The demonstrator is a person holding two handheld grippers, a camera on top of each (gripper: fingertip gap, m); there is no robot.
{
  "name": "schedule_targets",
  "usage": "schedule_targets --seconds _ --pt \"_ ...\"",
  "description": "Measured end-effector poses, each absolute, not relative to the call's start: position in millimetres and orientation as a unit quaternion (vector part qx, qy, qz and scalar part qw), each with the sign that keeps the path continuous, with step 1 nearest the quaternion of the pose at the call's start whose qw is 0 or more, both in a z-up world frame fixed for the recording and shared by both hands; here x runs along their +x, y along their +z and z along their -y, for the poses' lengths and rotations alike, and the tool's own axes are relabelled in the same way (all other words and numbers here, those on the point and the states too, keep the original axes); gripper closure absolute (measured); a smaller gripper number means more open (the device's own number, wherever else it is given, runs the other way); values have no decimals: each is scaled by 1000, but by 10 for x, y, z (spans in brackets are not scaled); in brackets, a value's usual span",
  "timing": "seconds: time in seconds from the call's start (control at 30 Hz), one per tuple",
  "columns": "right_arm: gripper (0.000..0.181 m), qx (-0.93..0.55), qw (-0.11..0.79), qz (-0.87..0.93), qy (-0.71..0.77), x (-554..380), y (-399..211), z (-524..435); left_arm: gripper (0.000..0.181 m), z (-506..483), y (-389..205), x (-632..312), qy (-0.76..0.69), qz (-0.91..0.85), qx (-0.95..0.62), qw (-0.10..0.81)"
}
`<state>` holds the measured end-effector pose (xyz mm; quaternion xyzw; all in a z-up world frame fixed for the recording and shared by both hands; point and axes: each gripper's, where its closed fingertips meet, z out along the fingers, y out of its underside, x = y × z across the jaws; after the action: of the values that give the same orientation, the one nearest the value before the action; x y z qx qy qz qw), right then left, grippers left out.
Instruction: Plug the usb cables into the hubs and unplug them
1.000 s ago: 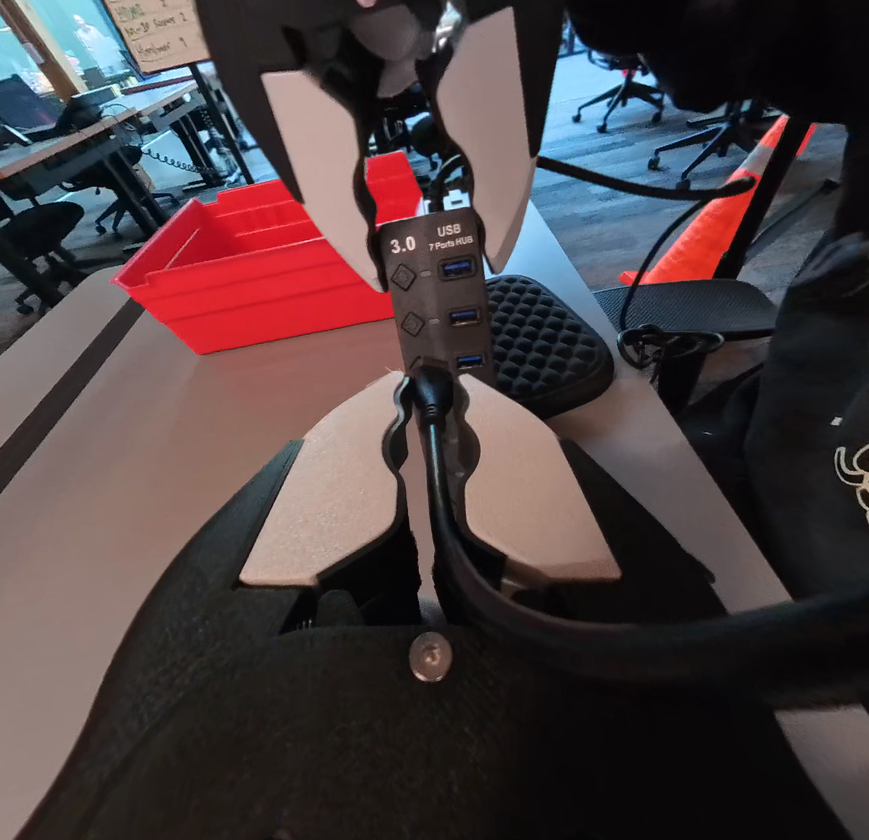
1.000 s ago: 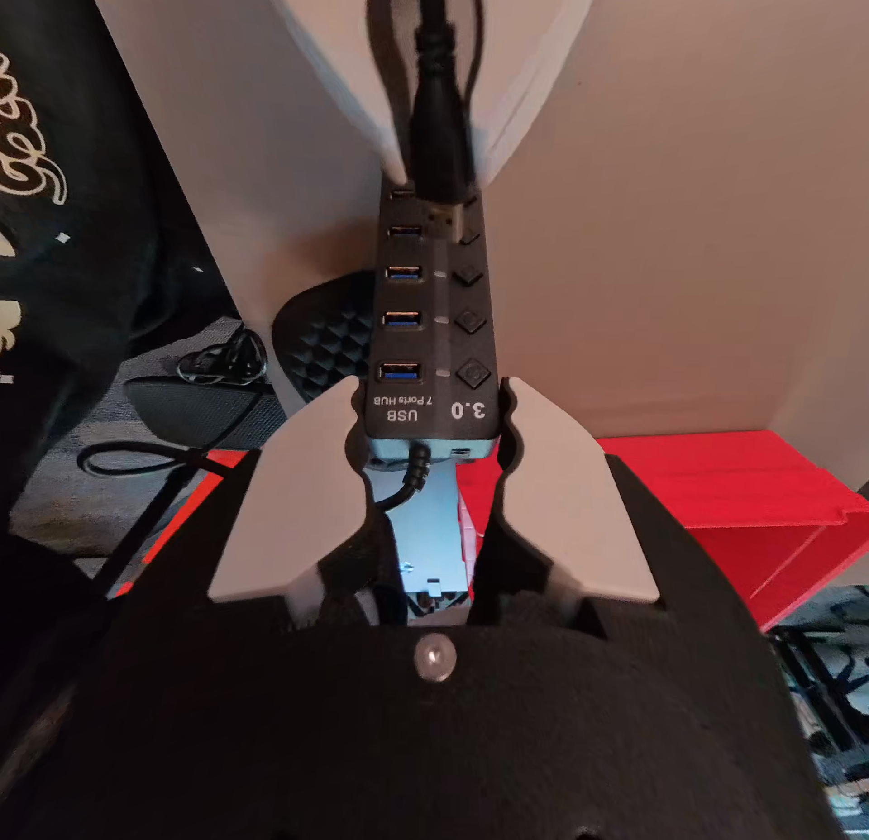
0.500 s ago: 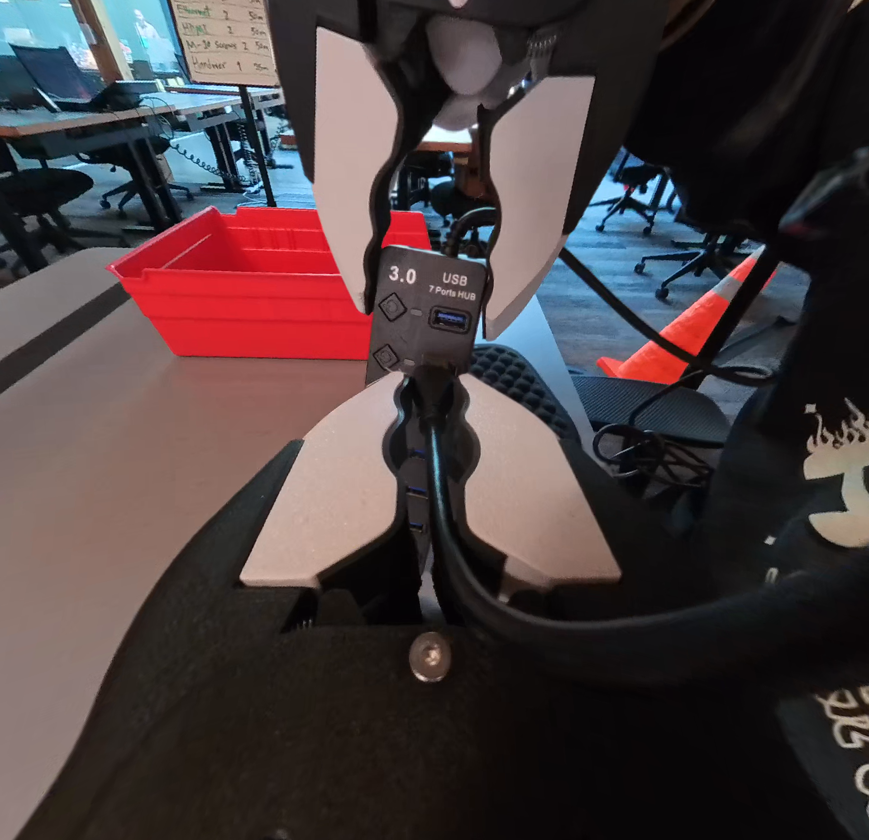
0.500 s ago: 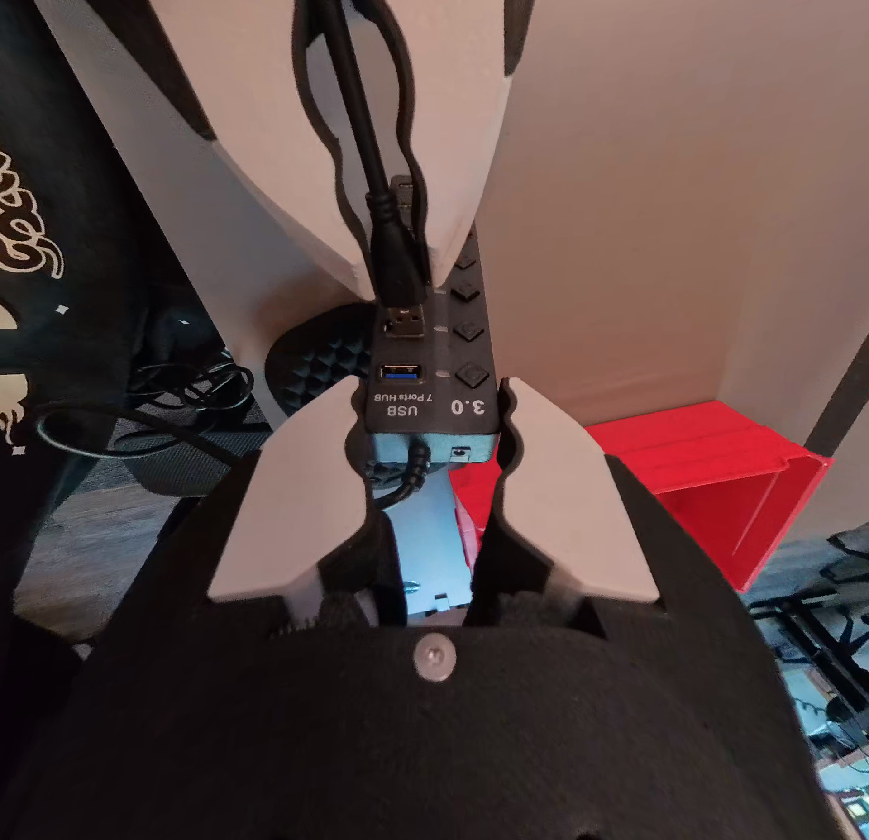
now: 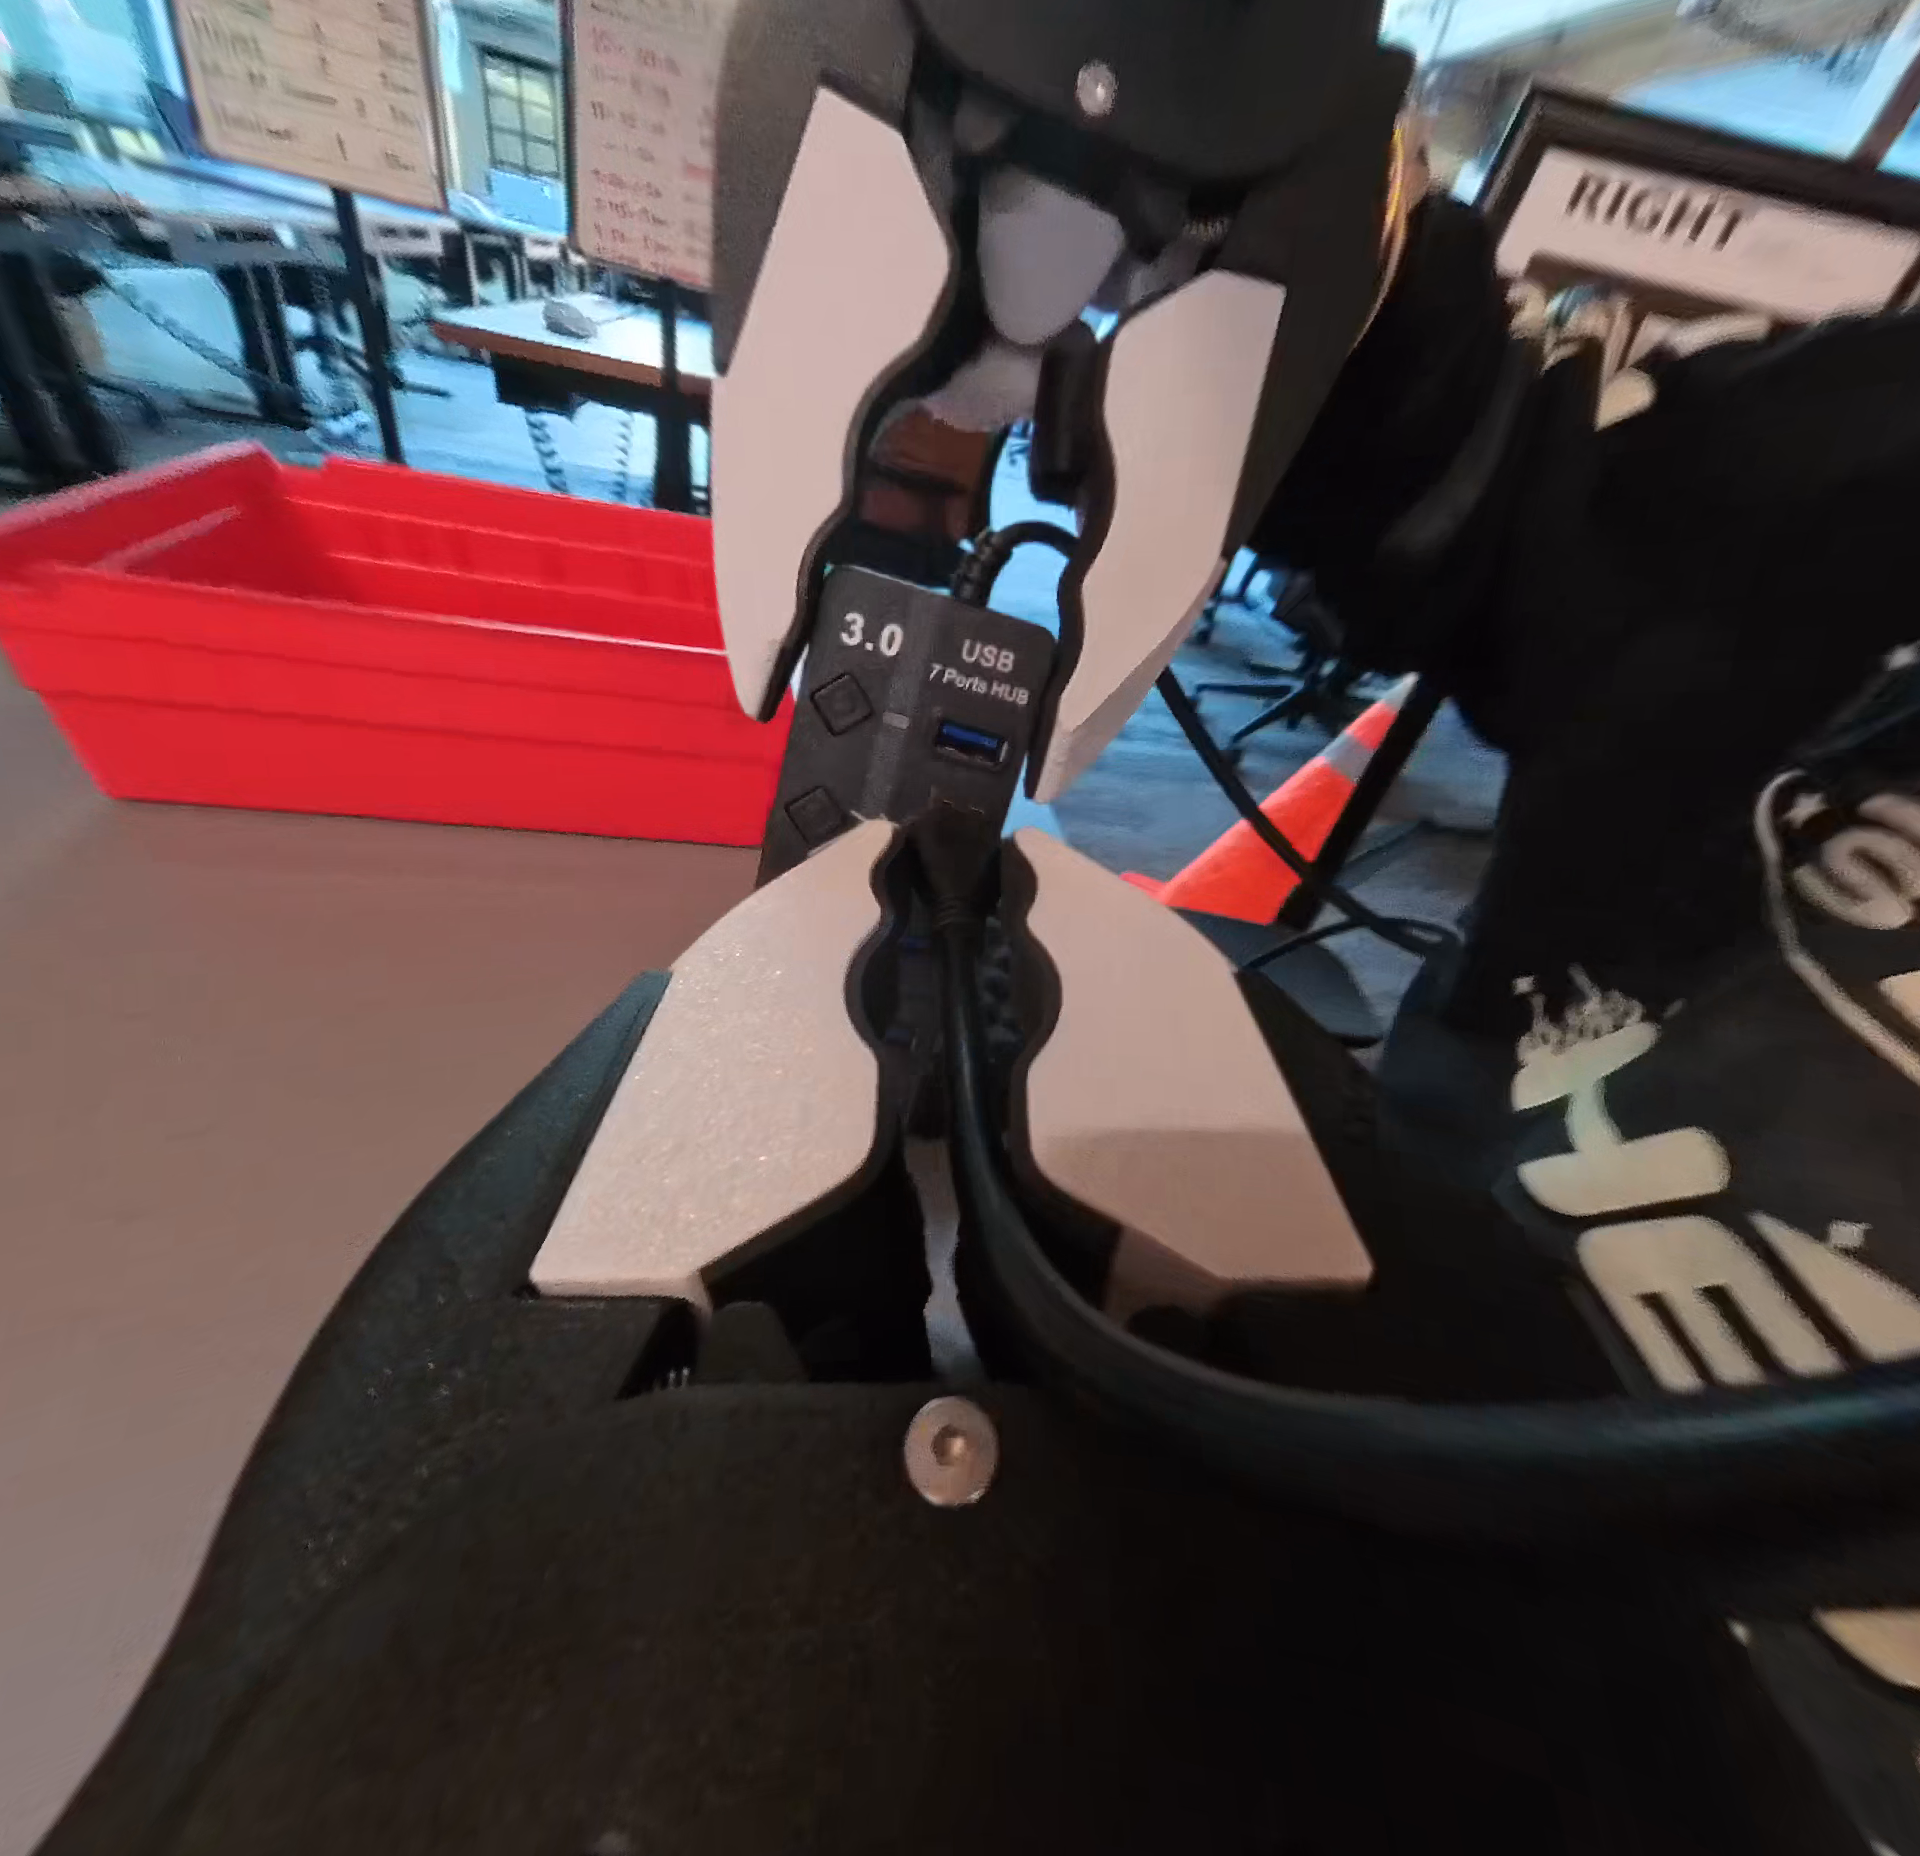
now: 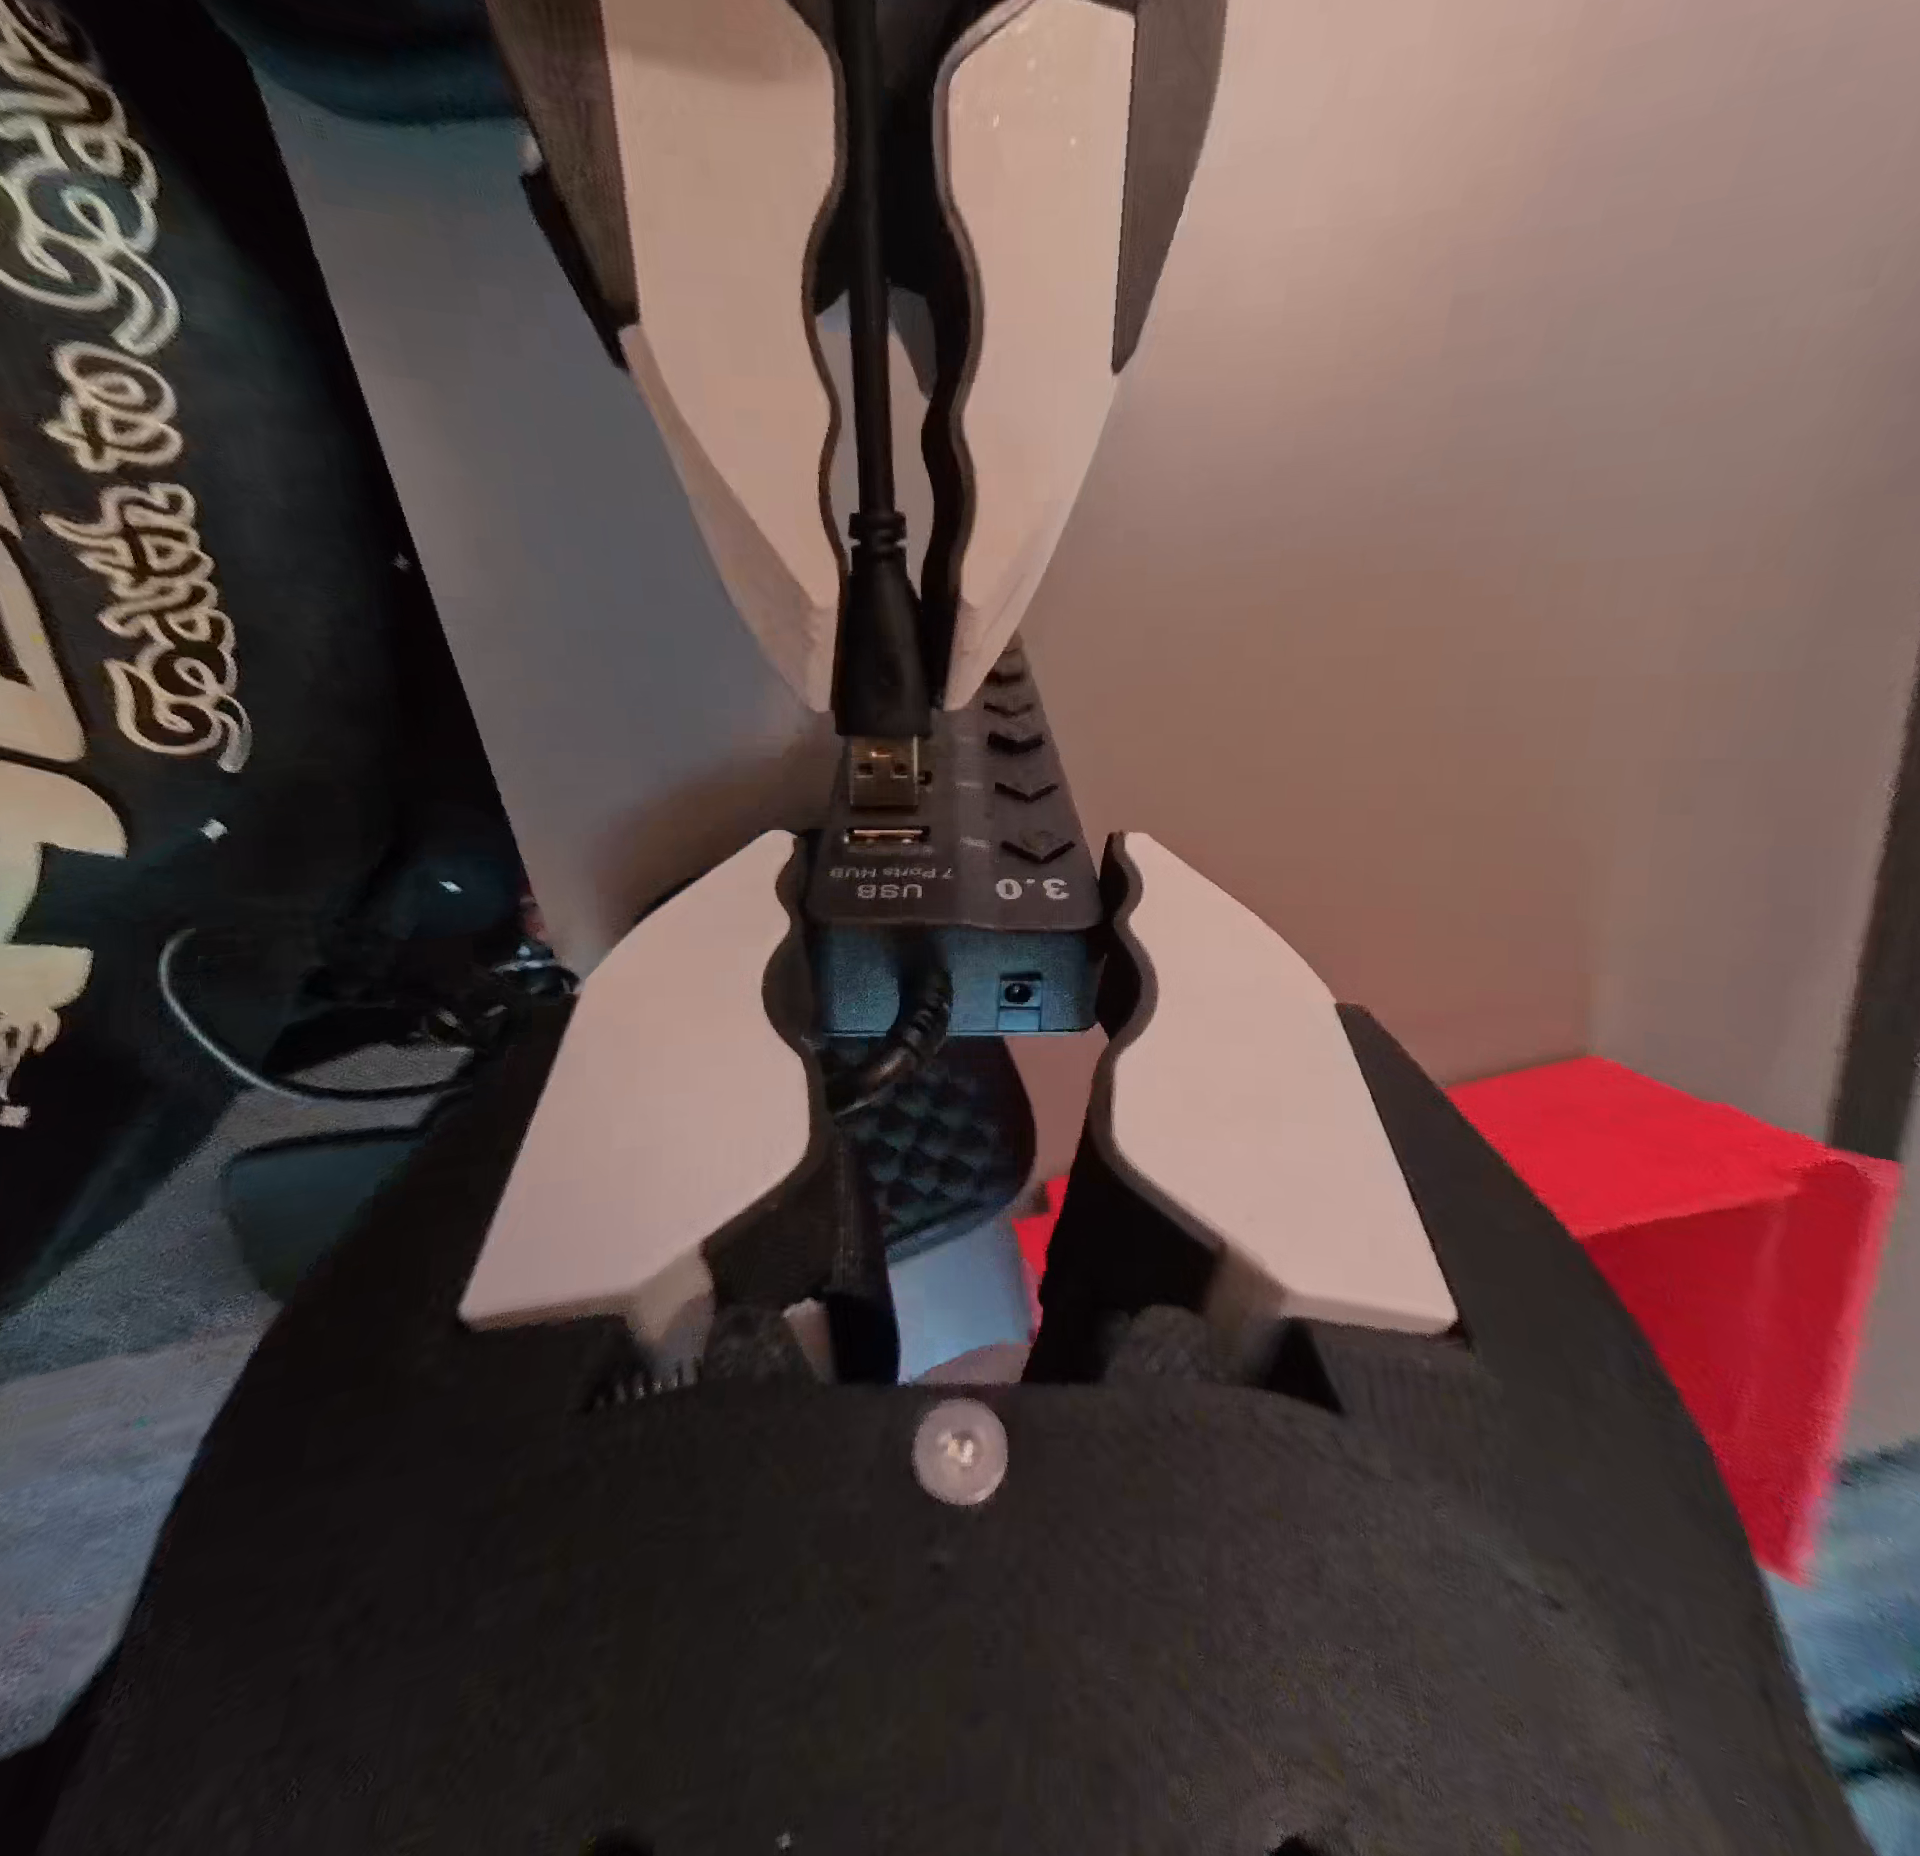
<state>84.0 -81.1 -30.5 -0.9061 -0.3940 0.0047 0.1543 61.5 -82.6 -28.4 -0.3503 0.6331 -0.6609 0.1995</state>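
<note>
My right gripper (image 6: 951,850) is shut on the end of a black USB hub (image 6: 940,959) and holds it above the table. The hub (image 5: 925,705) also shows in the left wrist view, with the right gripper (image 5: 904,736) clamped on it from above. My left gripper (image 5: 940,835) is shut on a black USB cable (image 5: 961,985) at its plug. In the right wrist view the left gripper (image 6: 894,694) holds the plug (image 6: 883,767) with its metal tip bare, just over the hub's ports near the held end. The plug sits out of any port.
A red plastic bin (image 5: 343,643) stands on the brown table (image 5: 260,1027) at the left. A black dimpled pad (image 6: 925,1152) lies below the hub. A person in a black printed shirt (image 5: 1714,1131) is at the right. An orange cone (image 5: 1299,819) stands on the floor beyond. My left and right fingertips are right by each other.
The left gripper has slid the plug along the hub's row of ports toward the end held by the right gripper. Both grippers have lifted and tilted, so the hub points more steeply.
</note>
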Motion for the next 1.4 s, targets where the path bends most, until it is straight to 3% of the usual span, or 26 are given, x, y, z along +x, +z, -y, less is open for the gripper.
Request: schedule_targets --seconds 0.53,0.67,0.77,0.8,0.9,0.97,1.03,1.17,1.23,1.4 --pt "128 -919 113 376 33 801 -475 788 165 857 -551 655 -614 -670 -377 178" --pt "127 -911 186 363 66 758 -460 725 165 834 -552 649 -630 -658 -378 164" --pt "124 -853 345 347 181 505 -335 609 165 844 -558 636 -637 -658 -372 153" --pt "111 -817 397 346 235 404 -277 624 165 859 -558 630 -639 -658 -369 150" --pt "47 -730 534 325 277 377 -357 598 165 847 -561 639 -639 -658 -368 154" --pt "36 -669 600 301 318 346 -425 626 165 826 -563 641 -642 -655 -367 153" --pt "38 -655 619 280 331 426 -576 644 165 796 -567 638 -650 -648 -369 147" --pt "79 -608 658 261 360 563 -500 725 165 735 -562 653 -656 -639 -374 147" --pt "90 -626 639 270 356 539 -577 682 165 723 -565 643 -659 -637 -373 143" --pt "80 -643 597 289 384 520 -626 638 166 693 -575 647 -652 -642 -373 154"
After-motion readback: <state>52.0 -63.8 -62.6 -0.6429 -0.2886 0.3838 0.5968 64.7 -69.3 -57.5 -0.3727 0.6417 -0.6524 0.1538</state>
